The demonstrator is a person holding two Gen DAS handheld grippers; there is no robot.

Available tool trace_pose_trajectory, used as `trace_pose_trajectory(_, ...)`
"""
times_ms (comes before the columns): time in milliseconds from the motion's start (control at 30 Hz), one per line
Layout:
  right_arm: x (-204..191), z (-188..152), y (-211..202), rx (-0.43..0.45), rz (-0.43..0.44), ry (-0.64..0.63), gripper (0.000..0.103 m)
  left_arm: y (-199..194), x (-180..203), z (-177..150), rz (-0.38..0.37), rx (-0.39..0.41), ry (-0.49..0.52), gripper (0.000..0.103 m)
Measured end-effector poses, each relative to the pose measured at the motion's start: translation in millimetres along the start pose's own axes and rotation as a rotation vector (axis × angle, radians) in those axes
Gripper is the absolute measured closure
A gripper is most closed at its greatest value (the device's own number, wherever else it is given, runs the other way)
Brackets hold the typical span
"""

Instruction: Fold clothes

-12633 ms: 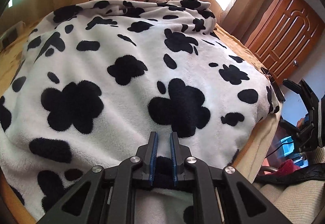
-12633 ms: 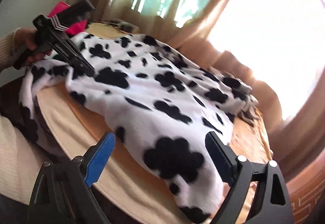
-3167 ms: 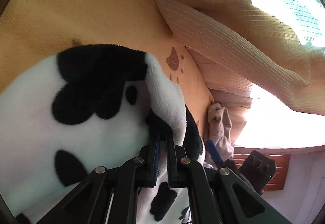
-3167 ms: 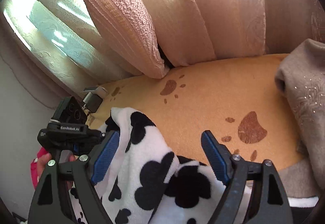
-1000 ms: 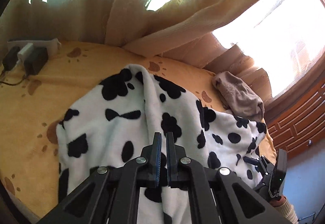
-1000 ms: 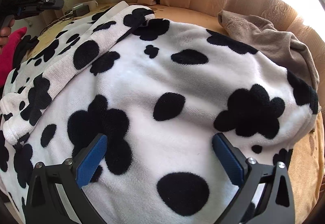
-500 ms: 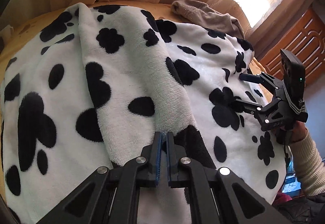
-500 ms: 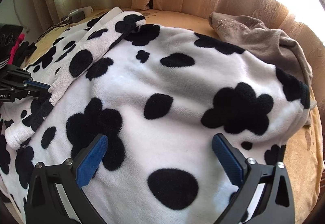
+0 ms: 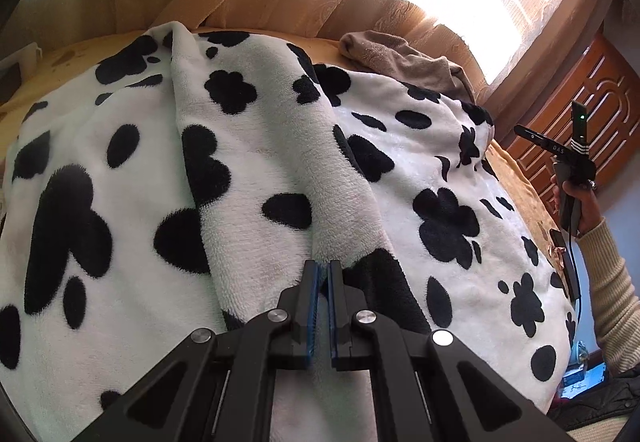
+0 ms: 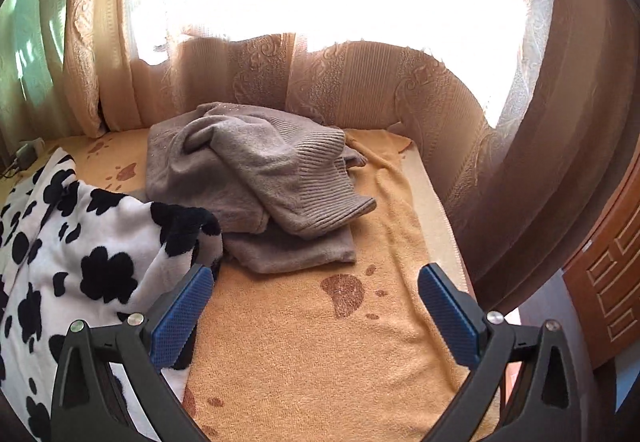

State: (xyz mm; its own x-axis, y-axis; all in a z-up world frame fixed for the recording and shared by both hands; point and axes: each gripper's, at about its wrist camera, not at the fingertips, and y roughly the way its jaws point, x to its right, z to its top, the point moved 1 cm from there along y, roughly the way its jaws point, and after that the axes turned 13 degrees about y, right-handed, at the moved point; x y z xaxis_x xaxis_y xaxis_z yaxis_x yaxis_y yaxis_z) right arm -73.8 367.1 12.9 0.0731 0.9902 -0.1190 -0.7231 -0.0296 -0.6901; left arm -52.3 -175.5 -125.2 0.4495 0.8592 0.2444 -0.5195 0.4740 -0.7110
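A white fleece garment with black cow spots [image 9: 280,169] lies spread over an orange bed cover. A long strip of it is folded over the middle. My left gripper [image 9: 323,270] is shut on the near end of that folded strip. My right gripper [image 10: 316,306] is open and empty above the bed cover, with its left finger beside the garment's right corner [image 10: 104,258]. The right gripper also shows in the left wrist view [image 9: 560,157], held off the bed's right side.
A crumpled taupe sweater [image 10: 260,177] lies at the back of the bed against beige curtains [image 10: 360,81]. The orange cover with brown paw prints [image 10: 320,342] lies under the right gripper. A charger [image 10: 26,151] sits far left. A wooden door [image 9: 580,121] stands to the right.
My right gripper has swung right, off the spotted garment, and now faces the sweater and bare cover. My left gripper keeps its hold and has shifted only slightly.
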Motion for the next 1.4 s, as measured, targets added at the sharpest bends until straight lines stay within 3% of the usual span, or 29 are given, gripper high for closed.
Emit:
trace_pose_trajectory(133, -7, -8, 26, -0.07, -0.006, -0.079, 0.0, -1, -14, -6, -0.075, 0.038, -0.097, 0.098)
trace_pose_trajectory(233, -18, -5, 27, -0.052, 0.007, -0.121, 0.0, -1, -21, -8, -0.12, 0.053, -0.152, 0.098)
trace_pose_trajectory(367, -40, 17, 4, -0.005, 0.218, -0.069, 0.0, 0, -19, -4, -0.113, 0.028, -0.163, 0.098)
trace_pose_trajectory(433, -61, 24, -2, -0.037, 0.349, -0.098, 0.0, 0, -16, 10, -0.082, -0.031, -0.155, 0.098)
trace_pose_trajectory(500, -83, 24, 0, -0.084, 0.422, -0.15, 0.0, -14, -22, 38, -0.023, -0.004, -0.116, 0.098)
trace_pose_trajectory(567, -94, 19, 8, -0.107, 0.393, -0.181, 0.0, -30, -28, 66, 0.037, 0.031, -0.074, 0.098)
trace_pose_trajectory(667, -100, 11, 23, -0.135, 0.328, -0.193, 0.0, -56, -70, 109, 0.132, 0.098, -0.051, 0.098)
trace_pose_trajectory(867, -56, 3, 51, -0.225, 0.366, 0.045, 0.0, -47, -191, 135, 0.166, 0.043, -0.217, 0.098)
trace_pose_trajectory(1033, -46, 4, 54, -0.258, 0.399, 0.116, 0.0, -20, -226, 135, 0.017, 0.032, -0.209, 0.098)
trace_pose_trajectory(1167, -46, 8, 54, -0.26, 0.425, 0.13, 0.0, 5, -243, 140, 0.049, -0.042, -0.154, 0.098)
trace_pose_trajectory(1400, -48, 3, 68, -0.291, 0.391, 0.146, 0.0, 32, -251, 144, -0.033, -0.062, -0.13, 0.098)
